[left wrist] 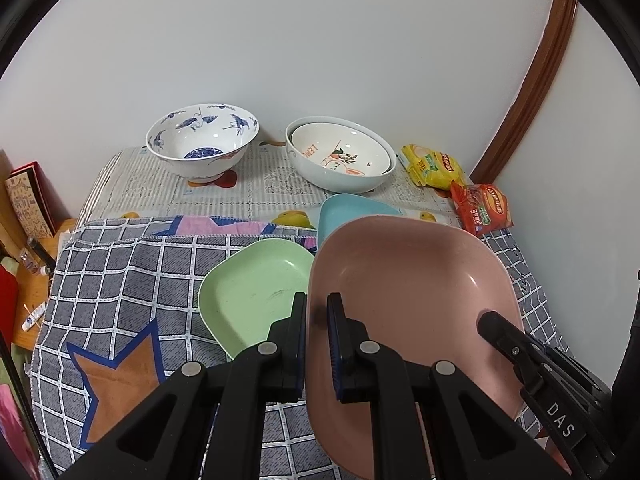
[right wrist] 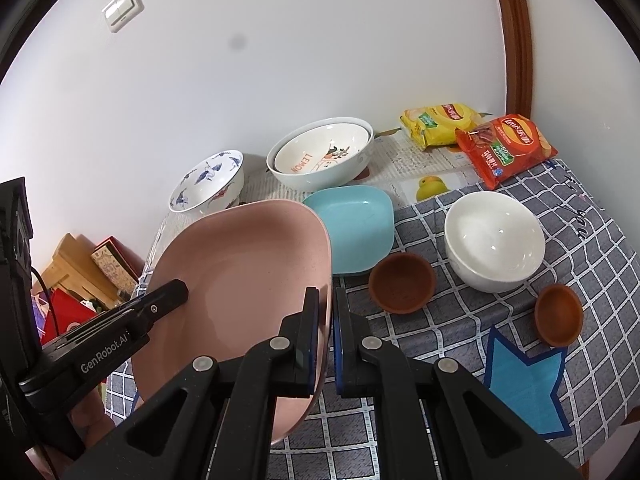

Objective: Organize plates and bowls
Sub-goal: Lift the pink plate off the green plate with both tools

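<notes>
Two grippers | left gripper (left wrist: pixel 317 320), right gripper (right wrist: pixel 326 312) both clamp pink plate (right wrist: pixel 248 272) rims | smooth, tilted

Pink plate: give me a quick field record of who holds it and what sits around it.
held item: pink plate, lifted and tilted
left gripper: shut on its left rim
right gripper: shut on its right rim
beyond it: blue plate
to its left: green plate
to its right: white bowl, two brown bowls

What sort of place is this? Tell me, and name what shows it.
Probably a room in a home: a cloth-covered table against a white wall with a light switch, crockery such as a crane-patterned bowl, and crisp packets.
</notes>
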A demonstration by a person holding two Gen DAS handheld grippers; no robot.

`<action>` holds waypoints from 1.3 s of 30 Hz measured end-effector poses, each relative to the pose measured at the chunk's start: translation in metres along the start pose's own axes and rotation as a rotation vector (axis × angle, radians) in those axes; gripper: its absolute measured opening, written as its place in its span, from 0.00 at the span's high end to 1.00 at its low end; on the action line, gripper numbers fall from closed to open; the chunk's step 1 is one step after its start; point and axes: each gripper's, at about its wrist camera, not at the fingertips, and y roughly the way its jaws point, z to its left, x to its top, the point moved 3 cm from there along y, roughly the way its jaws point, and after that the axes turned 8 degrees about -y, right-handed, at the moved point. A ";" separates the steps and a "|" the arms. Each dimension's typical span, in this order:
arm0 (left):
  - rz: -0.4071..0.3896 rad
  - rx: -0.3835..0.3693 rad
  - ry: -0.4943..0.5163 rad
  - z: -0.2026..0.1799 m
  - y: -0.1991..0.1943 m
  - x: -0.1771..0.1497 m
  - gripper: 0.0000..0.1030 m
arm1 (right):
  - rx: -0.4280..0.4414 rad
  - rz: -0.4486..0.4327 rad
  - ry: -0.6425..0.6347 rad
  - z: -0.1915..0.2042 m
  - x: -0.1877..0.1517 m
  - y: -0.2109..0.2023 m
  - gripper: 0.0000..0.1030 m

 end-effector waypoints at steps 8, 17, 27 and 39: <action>0.015 0.002 -0.019 0.012 0.007 -0.002 0.90 | 0.001 0.022 -0.011 0.006 -0.005 0.011 0.94; 0.032 0.021 -0.033 0.026 0.016 -0.004 0.90 | 0.010 0.049 -0.022 0.015 -0.010 0.025 0.94; 0.049 0.035 -0.053 0.041 0.024 -0.008 0.90 | 0.020 0.078 -0.034 0.027 -0.015 0.038 0.94; 0.070 0.046 -0.066 0.052 0.035 -0.011 0.90 | 0.016 0.105 -0.042 0.029 -0.021 0.051 0.94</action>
